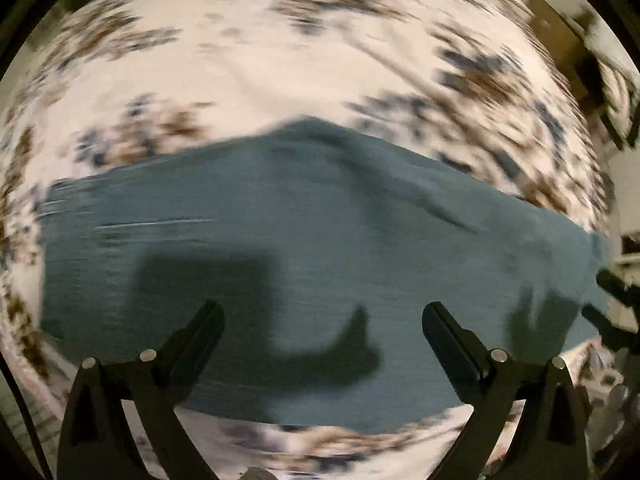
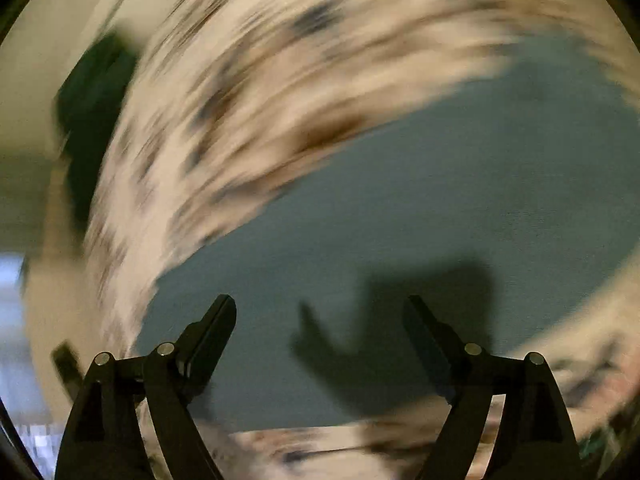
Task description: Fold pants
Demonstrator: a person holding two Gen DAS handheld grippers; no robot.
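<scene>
No readable text, labels, brands, numbers or signs are showing in either wrist view. Motion blur is smearing both.
</scene>
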